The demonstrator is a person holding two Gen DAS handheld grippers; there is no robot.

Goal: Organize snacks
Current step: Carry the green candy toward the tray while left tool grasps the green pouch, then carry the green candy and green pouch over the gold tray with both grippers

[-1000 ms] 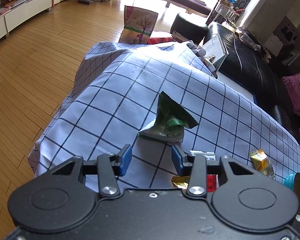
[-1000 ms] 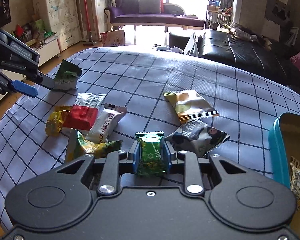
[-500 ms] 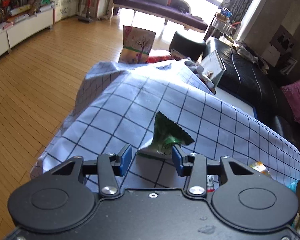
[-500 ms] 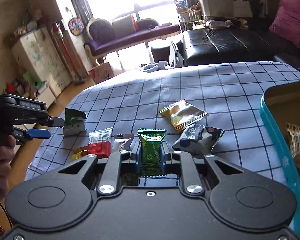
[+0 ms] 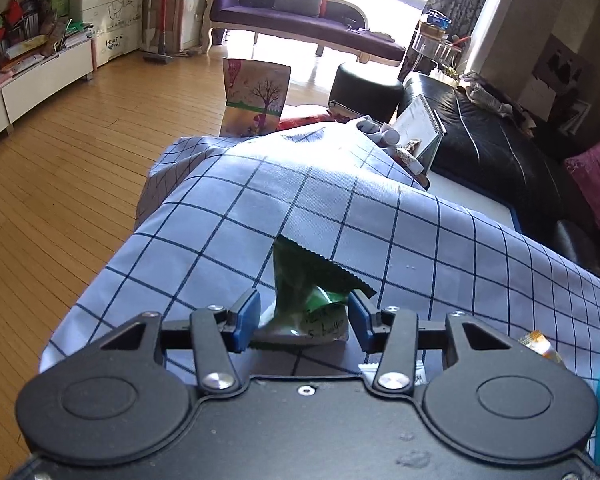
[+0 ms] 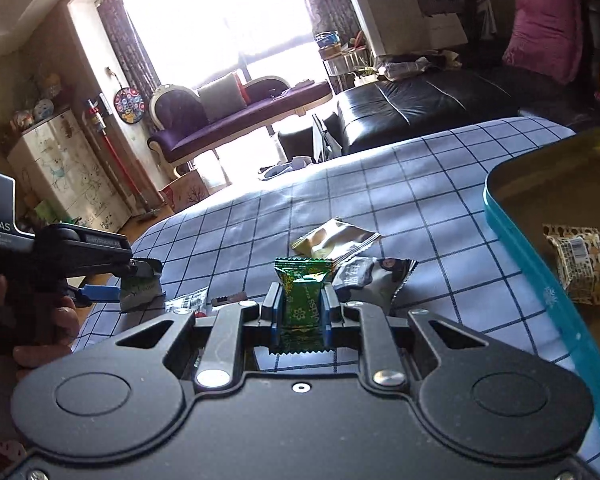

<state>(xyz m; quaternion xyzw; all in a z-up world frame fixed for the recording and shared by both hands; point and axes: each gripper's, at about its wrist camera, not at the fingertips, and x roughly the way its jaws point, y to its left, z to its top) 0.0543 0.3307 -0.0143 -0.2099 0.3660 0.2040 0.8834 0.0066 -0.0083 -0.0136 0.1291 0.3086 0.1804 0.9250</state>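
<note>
A green-and-white snack packet [image 5: 300, 280] stands crumpled on the blue checked tablecloth [image 5: 228, 232] near its left edge. My left gripper [image 5: 303, 322] straddles it and its jaws are opening. The blue pads sit on either side of the packet with a gap on the left. In the right wrist view the same left gripper [image 6: 140, 280] and packet [image 6: 140, 294] appear at far left, held by a person's hand [image 6: 56, 320]. My right gripper [image 6: 302, 312] is shut on a green candy packet [image 6: 302, 300], lifted off the cloth.
A teal tin [image 6: 540, 264] lies open at right with one patterned snack [image 6: 580, 264] inside. A gold packet [image 6: 332, 240] and a dark packet [image 6: 368, 280] lie beyond the right gripper. An orange packet [image 5: 538, 346] lies at the cloth's right. A black sofa stands behind the table.
My left gripper moved forward around the green-and-white packet and its jaws widened. My right gripper closed on the green candy, lifted it and rolled, bringing the tin further into view.
</note>
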